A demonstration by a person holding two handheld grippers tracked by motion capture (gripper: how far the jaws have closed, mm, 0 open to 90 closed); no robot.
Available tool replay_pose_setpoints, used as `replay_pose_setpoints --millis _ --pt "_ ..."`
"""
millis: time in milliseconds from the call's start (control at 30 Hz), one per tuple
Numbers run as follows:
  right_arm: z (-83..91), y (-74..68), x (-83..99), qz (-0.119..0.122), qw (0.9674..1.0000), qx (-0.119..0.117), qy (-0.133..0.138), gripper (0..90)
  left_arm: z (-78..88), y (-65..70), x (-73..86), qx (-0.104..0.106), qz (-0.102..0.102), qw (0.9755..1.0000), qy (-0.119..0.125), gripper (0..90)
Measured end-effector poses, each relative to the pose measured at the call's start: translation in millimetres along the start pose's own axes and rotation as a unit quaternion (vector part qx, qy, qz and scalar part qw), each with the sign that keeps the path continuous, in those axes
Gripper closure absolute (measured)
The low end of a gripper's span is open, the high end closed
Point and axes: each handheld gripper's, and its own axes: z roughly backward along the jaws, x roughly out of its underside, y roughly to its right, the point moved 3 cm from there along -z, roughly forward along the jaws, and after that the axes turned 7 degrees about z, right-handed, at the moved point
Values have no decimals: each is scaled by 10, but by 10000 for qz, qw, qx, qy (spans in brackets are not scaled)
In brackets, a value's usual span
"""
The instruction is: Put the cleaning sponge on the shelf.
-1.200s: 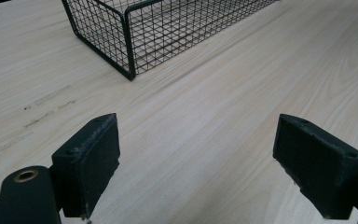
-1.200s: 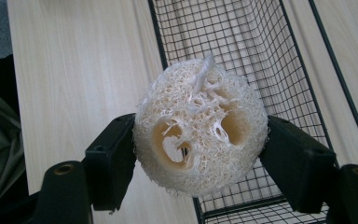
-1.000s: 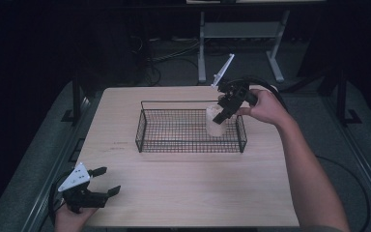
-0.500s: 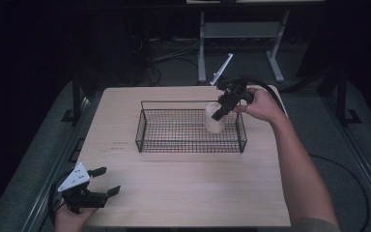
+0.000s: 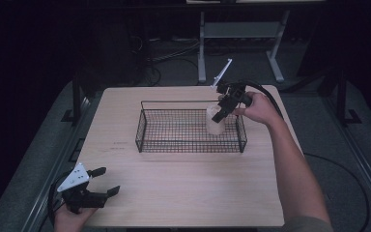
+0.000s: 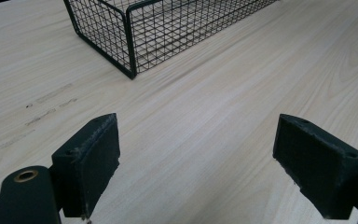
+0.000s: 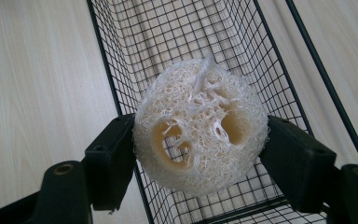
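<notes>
The right claw [image 5: 221, 113] grips a loofah sponge [image 5: 215, 121] at the right end of a black wire basket [image 5: 183, 140] that stands on the pale wooden bench [image 5: 183, 193]. In the high view the loofah is a short cream cylinder standing roughly upright, its long axis running from the claw down toward the basket's mesh floor; whether its lower end touches that floor cannot be told. In the right gripper view the camera looks straight along this axis at the loofah's [image 7: 200, 126] near end, a round face of pale, coarse, tangled fibre with a few darker tan hollows sunk into it and a loose wisp of fibre sticking out at the far edge. The two black jaws press on opposite sides of its curved wall, one at each flank, and the basket's [image 7: 177, 46] grid and rim run away behind it, with the loofah close to one end wall. The person's right hand [image 5: 258, 107] holds the gripper from the bench's right side, its cable looping back over the hand. The left claw [image 5: 107, 181] rests near the front left corner of the bench, held by the left hand [image 5: 70, 220], jaws spread wide with nothing between them. In the left gripper view, bare wood grain lies between its pads [image 6: 91, 161], and a corner of the basket [image 6: 130, 46] sits well apart ahead.
</notes>
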Motion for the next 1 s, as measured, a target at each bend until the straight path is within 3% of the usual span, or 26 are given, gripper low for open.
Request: replay_pose_setpoints --millis 300,1000 --pt "-94 15 11 -30 10000 -30 76 280 9 -5 6 -2 -1 10000 -23 138" --pt "-396 73 138 -183 9998 -90 -47 279 -13 10 10 4 2 10000 -59 138"
